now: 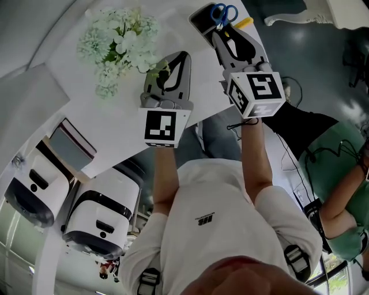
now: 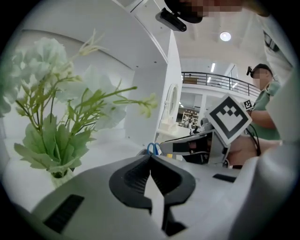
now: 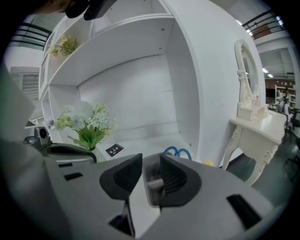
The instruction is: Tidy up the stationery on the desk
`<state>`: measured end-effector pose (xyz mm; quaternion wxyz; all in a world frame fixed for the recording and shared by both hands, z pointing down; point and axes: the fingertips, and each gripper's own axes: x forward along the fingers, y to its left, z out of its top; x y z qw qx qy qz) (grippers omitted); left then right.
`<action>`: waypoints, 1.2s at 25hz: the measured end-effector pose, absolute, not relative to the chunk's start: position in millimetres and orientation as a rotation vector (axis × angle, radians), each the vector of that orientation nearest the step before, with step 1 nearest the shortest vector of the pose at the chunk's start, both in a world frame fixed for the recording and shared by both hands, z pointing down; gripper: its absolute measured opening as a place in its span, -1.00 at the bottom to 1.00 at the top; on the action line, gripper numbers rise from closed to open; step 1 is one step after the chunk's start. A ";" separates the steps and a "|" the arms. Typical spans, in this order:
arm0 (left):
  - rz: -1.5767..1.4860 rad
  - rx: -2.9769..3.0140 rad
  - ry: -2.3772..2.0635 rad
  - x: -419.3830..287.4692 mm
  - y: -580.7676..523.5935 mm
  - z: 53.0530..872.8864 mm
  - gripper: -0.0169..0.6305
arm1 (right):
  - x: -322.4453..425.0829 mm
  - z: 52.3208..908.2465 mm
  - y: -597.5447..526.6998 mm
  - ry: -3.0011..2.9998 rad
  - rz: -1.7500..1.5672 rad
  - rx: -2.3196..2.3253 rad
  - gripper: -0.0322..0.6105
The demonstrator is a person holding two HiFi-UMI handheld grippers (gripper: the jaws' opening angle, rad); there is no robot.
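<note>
Head view: blue-handled scissors (image 1: 223,12) stand in a dark holder (image 1: 202,22) at the upper centre of the frame, on the white desk (image 1: 109,124). The right gripper (image 1: 229,39) is just below them, jaws apart, with a grey boxy rim between them, unclamped. The left gripper (image 2: 151,158), beside the flowers (image 1: 118,37), is closed and empty.

Pale bouquet (image 1: 118,43), white shelf unit (image 3: 136,89) behind, ornate mirrored dressing table (image 3: 255,126) alongside.

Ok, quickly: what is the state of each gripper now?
Left gripper: closed, empty.
Right gripper: open; a grey object shows between the jaws, not clamped.
</note>
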<state>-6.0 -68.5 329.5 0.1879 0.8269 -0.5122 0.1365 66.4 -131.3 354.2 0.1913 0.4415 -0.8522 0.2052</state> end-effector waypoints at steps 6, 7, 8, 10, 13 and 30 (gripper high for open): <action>0.366 2.286 -1.501 -24.4 -50.8 327.9 -0.95 | 34.9 346.9 -104.6 -2.442 0.537 1.128 -0.59; 0.362 2.277 -1.511 -27.7 -47.4 327.3 -0.95 | 29.1 346.7 -99.9 -2.447 0.534 1.106 -0.60; 0.357 2.268 -1.523 -31.0 -44.0 326.6 -0.95 | 23.2 347.0 -95.4 -2.452 0.532 1.082 -0.60; 0.347 2.246 -1.550 -38.8 -37.1 325.8 -0.95 | 11.3 349.0 -86.4 -2.460 0.529 1.030 -0.61; 0.343 2.206 -1.596 -53.8 -27.1 327.8 -0.95 | -7.8 355.3 -74.1 -2.472 0.525 0.950 -0.61; 0.324 1.985 -1.762 -129.2 25.3 358.9 -0.95 | -97.5 399.5 -24.6 -2.445 0.510 0.630 -0.62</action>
